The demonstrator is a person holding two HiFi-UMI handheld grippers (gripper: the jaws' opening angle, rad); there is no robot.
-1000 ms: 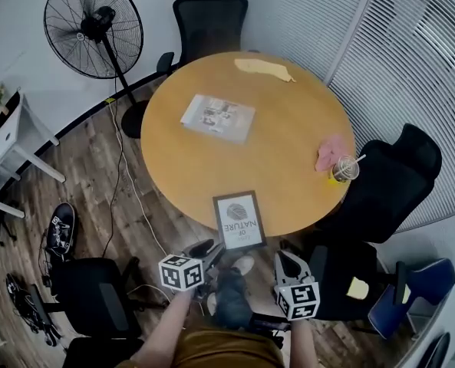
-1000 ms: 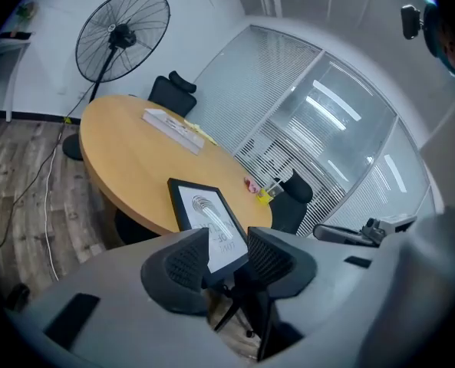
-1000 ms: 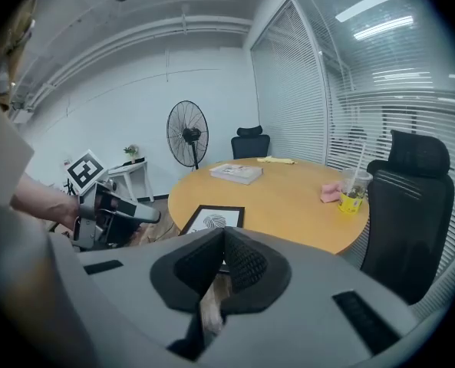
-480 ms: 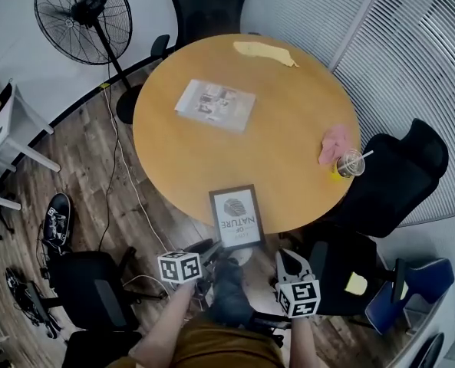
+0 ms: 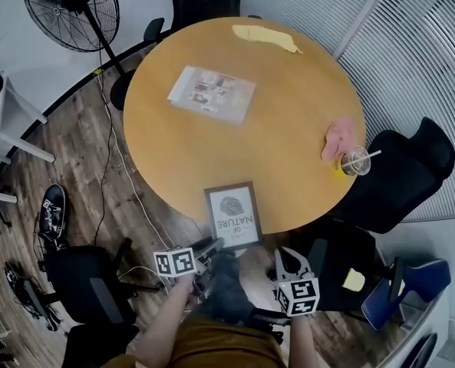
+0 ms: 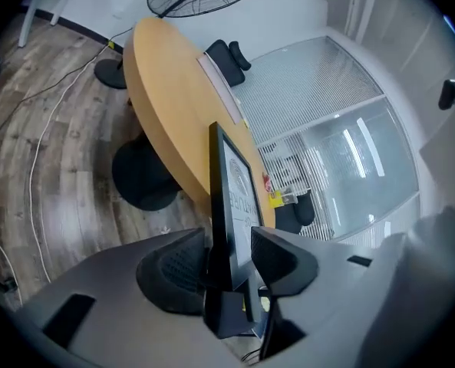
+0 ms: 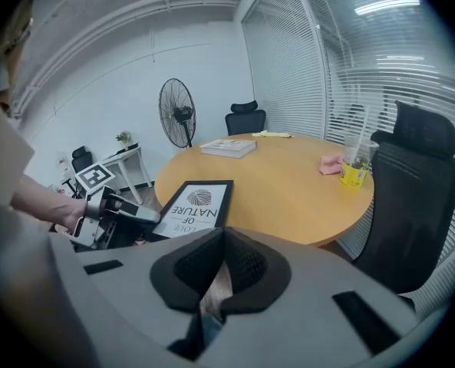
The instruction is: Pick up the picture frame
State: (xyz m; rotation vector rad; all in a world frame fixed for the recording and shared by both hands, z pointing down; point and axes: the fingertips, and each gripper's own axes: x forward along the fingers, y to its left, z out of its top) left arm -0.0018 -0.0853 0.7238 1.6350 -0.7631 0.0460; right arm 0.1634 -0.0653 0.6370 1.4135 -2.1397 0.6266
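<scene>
The black picture frame, white print facing up, lies on the near edge of the round wooden table. My left gripper reaches its near edge from below left. In the left gripper view the frame stands edge-on between the jaws, which are opening, with a gap showing at the right pad. My right gripper hangs below the table edge to the right of the frame, apart from it. Its pads meet with nothing between them. The right gripper view shows the frame and the left gripper at its corner.
A magazine, a yellow cloth, a pink cloth and a cup with a straw are on the table. Black chairs stand around it. A fan and a floor cable are at the left.
Both grippers have sunk a little at the table's near edge. The left one has rolled, its marker cube turning. The frame stays on the table edge.
</scene>
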